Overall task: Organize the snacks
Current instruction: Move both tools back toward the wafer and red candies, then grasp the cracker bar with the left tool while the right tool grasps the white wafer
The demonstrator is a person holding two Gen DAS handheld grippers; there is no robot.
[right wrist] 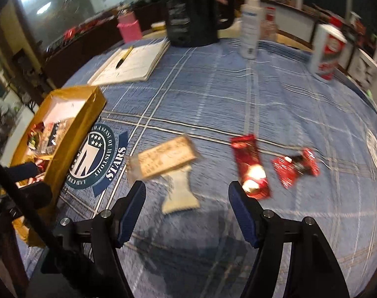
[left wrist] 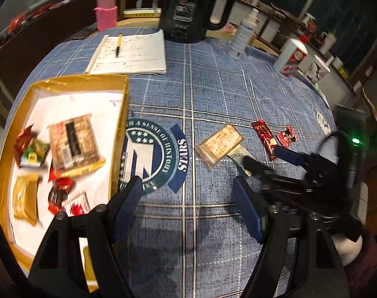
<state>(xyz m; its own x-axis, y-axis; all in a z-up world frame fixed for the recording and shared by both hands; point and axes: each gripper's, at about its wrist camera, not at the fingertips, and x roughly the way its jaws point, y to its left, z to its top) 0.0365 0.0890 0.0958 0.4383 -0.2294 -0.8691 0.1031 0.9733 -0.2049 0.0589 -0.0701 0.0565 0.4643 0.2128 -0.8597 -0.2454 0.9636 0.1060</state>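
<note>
A gold cardboard box (left wrist: 125,104) (right wrist: 72,134) at the left holds several snack packets. On the blue checked cloth lie a tan cracker packet (left wrist: 219,144) (right wrist: 163,157), a pale sachet (right wrist: 179,193) (left wrist: 239,155), a long red bar (left wrist: 264,139) (right wrist: 249,164) and a small red candy (left wrist: 286,136) (right wrist: 296,166). My left gripper (left wrist: 187,191) hangs open over the round logo beside the box, nothing between its fingers. My right gripper (right wrist: 187,193) is open above the pale sachet; in the left wrist view it (left wrist: 265,159) reaches in from the right over that sachet.
At the back stand a black kettle (left wrist: 196,7) (right wrist: 196,12), a pink bottle (left wrist: 105,10), a white spray bottle (left wrist: 245,32) (right wrist: 250,24) and a red-white carton (left wrist: 291,57) (right wrist: 327,49). An open notebook with a pen (left wrist: 131,52) (right wrist: 131,64) lies behind the box.
</note>
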